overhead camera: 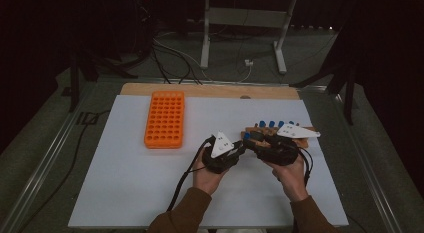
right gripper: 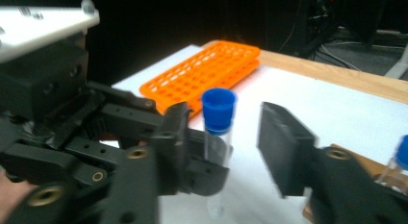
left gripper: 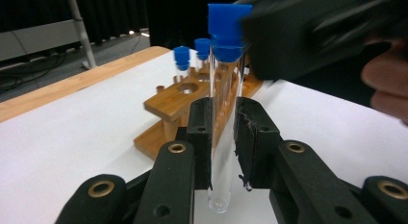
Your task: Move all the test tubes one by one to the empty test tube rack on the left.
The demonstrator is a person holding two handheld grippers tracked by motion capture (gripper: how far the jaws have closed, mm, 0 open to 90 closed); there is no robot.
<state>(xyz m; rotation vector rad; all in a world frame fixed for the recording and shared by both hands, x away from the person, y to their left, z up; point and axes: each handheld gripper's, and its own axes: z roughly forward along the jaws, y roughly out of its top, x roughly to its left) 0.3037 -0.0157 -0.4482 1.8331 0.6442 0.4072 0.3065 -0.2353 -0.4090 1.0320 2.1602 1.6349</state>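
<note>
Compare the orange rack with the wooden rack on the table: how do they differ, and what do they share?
The orange rack is plastic with many small holes, all unfilled; the wooden rack has few, larger holes and holds blue-capped tubes. The orange rack stands apart at the left; the wooden rack sits beside both tools. Both rest on the white table.

A clear test tube (left gripper: 222, 137) with a blue cap (left gripper: 226, 29), an orange rack (overhead camera: 164, 119), black grippers.
</note>
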